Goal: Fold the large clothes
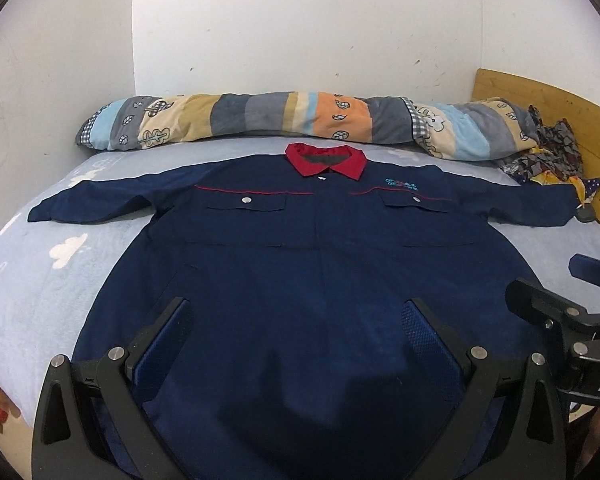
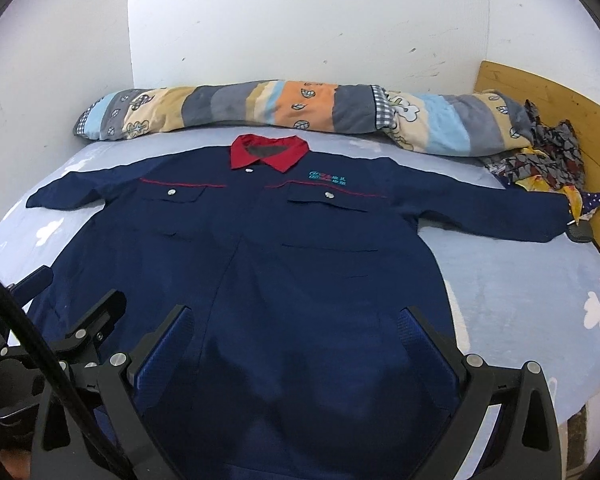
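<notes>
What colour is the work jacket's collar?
Red collar on a navy work jacket; clearest in the right wrist view.

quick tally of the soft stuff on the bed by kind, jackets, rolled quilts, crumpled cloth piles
navy jacket with red collar, spread flat: 1
rolled striped quilt along the wall: 1
crumpled patterned cloth pile by the wooden headboard: 1
total: 3
Both the left claw and the right claw are open over the jacket's hem.
</notes>
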### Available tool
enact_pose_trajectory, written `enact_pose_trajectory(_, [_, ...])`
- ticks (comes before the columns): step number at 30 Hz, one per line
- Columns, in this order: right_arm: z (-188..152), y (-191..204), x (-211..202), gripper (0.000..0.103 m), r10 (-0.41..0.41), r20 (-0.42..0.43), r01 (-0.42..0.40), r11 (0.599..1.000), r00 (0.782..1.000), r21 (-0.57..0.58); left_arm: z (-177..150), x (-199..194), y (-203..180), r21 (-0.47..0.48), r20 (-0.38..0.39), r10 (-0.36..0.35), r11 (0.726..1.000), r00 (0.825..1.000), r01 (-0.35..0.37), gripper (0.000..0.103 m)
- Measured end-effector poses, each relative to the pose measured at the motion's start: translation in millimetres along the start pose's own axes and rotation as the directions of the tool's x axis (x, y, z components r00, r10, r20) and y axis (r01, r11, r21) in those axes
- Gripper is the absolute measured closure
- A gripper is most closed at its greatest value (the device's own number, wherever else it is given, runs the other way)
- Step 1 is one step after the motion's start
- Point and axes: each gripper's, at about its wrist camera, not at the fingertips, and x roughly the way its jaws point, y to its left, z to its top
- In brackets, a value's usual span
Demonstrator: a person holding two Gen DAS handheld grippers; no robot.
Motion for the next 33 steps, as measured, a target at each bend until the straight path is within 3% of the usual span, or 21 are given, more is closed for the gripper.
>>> enact_pose_trajectory(33, [-1.0,-7.6,-2.0,0.0,0.009,0.013,-0.009,0.999,1.0,0.035,0.9,-3.2,-0.7,0.051,-0.015,0.036,0.998,0.999,-0.035,0.0])
